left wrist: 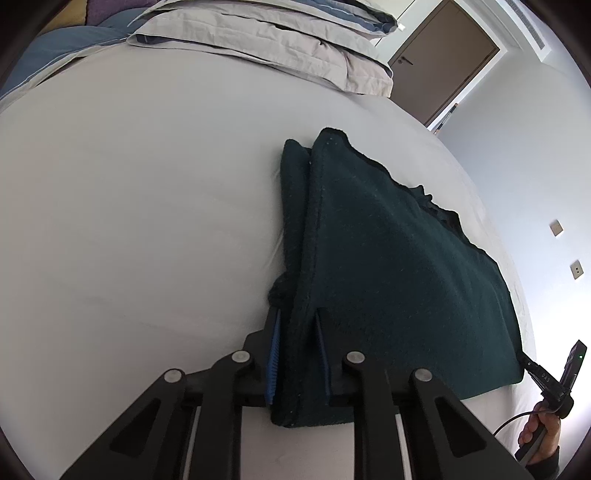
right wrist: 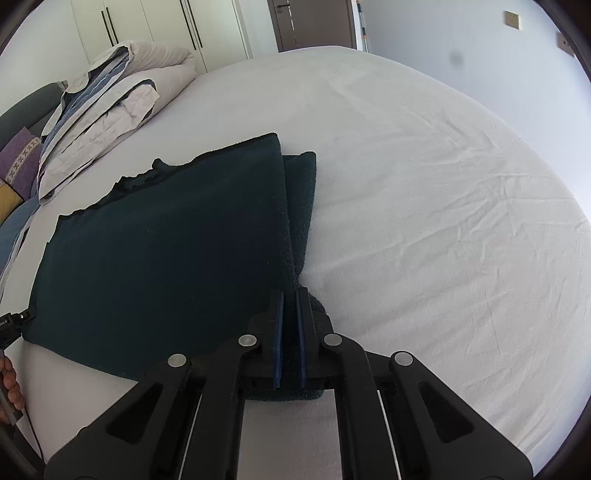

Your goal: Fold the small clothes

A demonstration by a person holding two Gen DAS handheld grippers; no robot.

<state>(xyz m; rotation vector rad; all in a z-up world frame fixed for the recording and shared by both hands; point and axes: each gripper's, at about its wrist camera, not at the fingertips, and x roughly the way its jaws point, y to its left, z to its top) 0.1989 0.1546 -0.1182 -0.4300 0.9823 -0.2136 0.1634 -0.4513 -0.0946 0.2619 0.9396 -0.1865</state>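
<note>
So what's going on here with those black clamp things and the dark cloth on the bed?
A person is folding a dark green knitted garment on a white bed sheet, using a handheld gripper in each hand. The left gripper pinches one near corner and the right gripper pinches the other, so the near edge is lifted off the bed. The far part of the garment lies on the sheet. A folded grey duvet sits near the head of the bed.

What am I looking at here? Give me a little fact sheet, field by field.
Setting: bed with pale grey sheet
Item: dark green cloth, partly folded, lying on the sheet
Left gripper: shut on one near corner of the cloth
Right gripper: shut on the other near corner
Also there: folded duvet, brown door, white wardrobe
</note>
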